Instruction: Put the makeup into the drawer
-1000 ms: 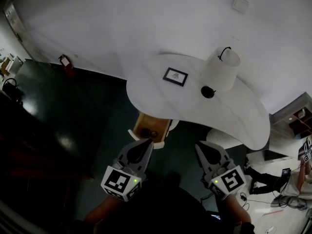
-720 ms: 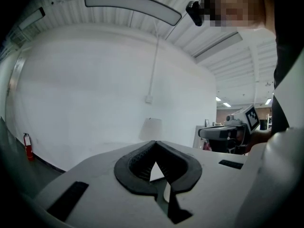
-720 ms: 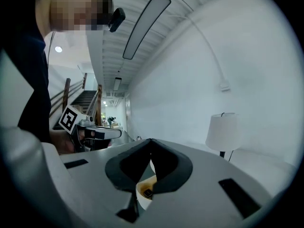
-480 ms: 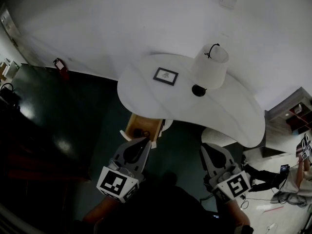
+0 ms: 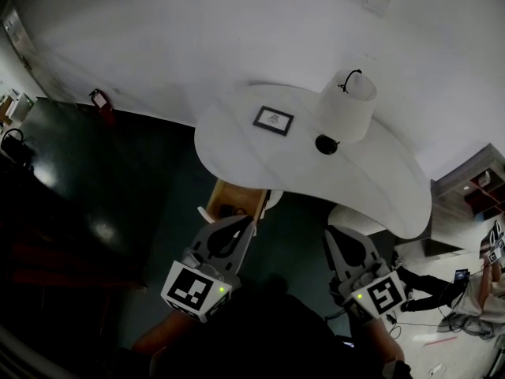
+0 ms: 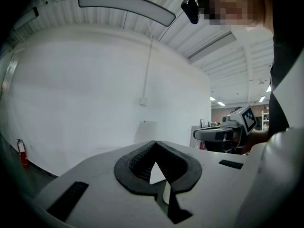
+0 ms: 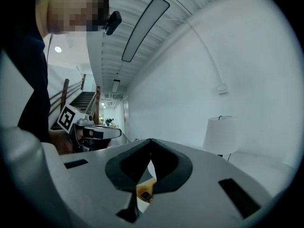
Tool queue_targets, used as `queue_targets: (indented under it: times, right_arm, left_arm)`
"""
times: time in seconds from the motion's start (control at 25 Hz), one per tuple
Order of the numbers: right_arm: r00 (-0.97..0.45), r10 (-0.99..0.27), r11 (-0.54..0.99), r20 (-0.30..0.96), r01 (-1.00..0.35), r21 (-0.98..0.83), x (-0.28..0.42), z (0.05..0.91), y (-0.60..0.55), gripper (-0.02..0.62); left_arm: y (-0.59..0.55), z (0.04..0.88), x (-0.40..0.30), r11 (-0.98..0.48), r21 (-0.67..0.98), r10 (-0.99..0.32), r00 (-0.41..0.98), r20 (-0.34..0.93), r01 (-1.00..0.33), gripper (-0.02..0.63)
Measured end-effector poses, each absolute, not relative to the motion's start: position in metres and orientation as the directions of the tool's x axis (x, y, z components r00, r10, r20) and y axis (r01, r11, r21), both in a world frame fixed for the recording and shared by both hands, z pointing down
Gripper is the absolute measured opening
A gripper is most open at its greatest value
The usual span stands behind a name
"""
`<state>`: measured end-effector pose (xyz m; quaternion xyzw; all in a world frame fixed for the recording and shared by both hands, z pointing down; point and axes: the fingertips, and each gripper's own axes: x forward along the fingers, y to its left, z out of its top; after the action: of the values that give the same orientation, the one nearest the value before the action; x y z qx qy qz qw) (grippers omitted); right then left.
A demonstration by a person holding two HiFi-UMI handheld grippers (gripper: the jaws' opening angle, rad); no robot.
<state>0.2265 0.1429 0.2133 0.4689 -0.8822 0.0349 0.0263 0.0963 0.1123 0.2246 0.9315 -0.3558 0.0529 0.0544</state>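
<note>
Jaws together and empty on both; the open drawer point(image 5: 243, 199) lies just beyond the left gripper point(image 5: 244, 227), the right gripper point(image 5: 334, 237) farther off.

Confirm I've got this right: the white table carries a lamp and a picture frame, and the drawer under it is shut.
Wrong on the drawer: the head view shows it pulled open. The white table does carry the lamp and the picture frame.

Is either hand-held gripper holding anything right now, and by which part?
Nothing is held. The left hand-held gripper and the right hand-held gripper both have their jaws shut with nothing between them.
</note>
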Motion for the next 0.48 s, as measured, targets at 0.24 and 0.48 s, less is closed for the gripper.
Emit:
queue_targets:
  times: [0.24,0.48]
  right_arm:
    - [-0.563,-0.823,0.562,0.077,-0.826,-0.037,0.220,0.212,0.137,0.015]
    - [-0.569,-0.819,0.568,0.075,-0.823,-0.037,0.214,0.212,0.134,0.015]
  left_arm:
    - [0.112,0.226,0.084,-0.725,0.060,-0.673,0.724,0.149,-0.686,0.010]
    - [0.110,0.223,0.075,-0.714,0.060,-0.688,0.715,0.127,-0.698,0.011]
